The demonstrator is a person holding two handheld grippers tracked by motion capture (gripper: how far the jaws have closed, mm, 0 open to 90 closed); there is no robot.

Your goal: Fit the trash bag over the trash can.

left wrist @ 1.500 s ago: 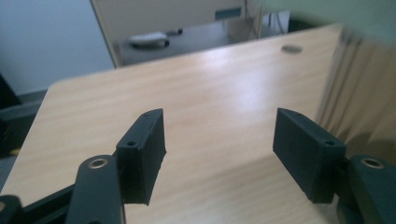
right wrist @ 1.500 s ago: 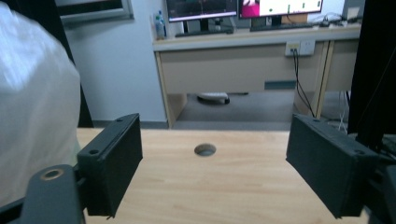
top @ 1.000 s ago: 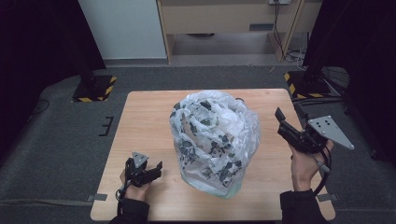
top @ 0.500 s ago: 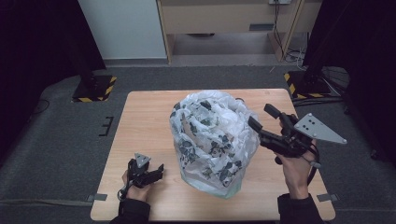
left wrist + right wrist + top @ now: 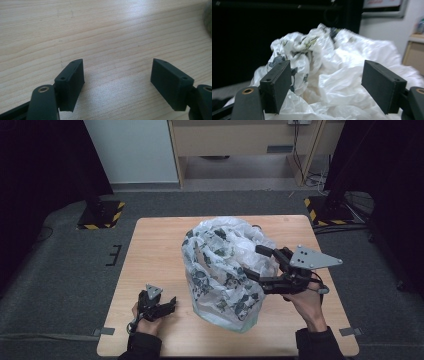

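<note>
High view puts the left gripper [image 5: 170, 303] nearest, low over the table [image 5: 155, 245] at its front left corner, jaws spread wide with nothing between them; the left gripper view confirms bare wood between the two pads. A little farther in, the bag [image 5: 225, 265], a crumpled translucent plastic sack with a dark leaf print, sits heaped near the middle of the table, its mouth bunched upward. At its right flank the right gripper [image 5: 252, 262] reaches in with jaws wide apart, one near the upper folds and one lower against the side. The right gripper view shows the bag [image 5: 329, 75] between and beyond the open pads, nothing pinched yet.

The likely trouble is a poor bite. Thin film is slack and slippery, so closing on a loose outer fold could catch only one layer, which may slip out or tear if pulled. Nothing holds the bag down on the left, so a sideways push from the right jaws could simply slide or tip the heap. What is inside cannot be told.
</note>
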